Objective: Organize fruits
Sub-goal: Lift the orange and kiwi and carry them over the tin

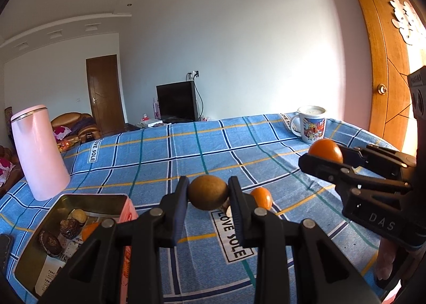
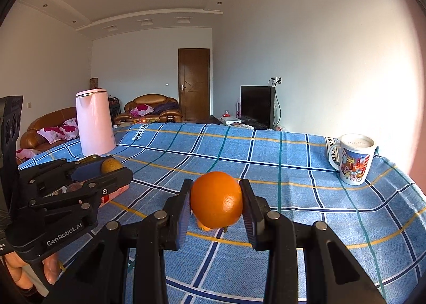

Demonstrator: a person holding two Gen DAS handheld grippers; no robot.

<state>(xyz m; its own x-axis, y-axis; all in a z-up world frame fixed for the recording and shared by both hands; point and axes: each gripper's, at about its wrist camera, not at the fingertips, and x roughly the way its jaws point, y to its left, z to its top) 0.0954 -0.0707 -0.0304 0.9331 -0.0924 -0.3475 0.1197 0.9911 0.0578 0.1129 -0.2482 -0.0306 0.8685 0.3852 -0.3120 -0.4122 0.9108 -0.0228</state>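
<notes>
My left gripper (image 1: pixel 208 193) is shut on a brown kiwi (image 1: pixel 208 195) and holds it above the blue checked cloth (image 1: pixel 186 149). My right gripper (image 2: pixel 216 200) is shut on an orange (image 2: pixel 216 199), also raised above the cloth. In the left wrist view the right gripper (image 1: pixel 323 156) and its orange (image 1: pixel 325 150) show at the right. In the right wrist view the left gripper (image 2: pixel 117 168) with the kiwi (image 2: pixel 111 165) shows at the left. Another orange (image 1: pixel 261 198) lies on the cloth just beyond the kiwi. A pink tin box (image 1: pixel 127 210) at lower left holds dark fruits and an orange piece.
A pink kettle (image 1: pixel 40 152) stands on the cloth behind the tin box. A printed mug (image 1: pixel 311 124) stands at the far right corner near the wooden door (image 1: pixel 383 64). The table's far edge runs across the back, with sofas and a TV beyond.
</notes>
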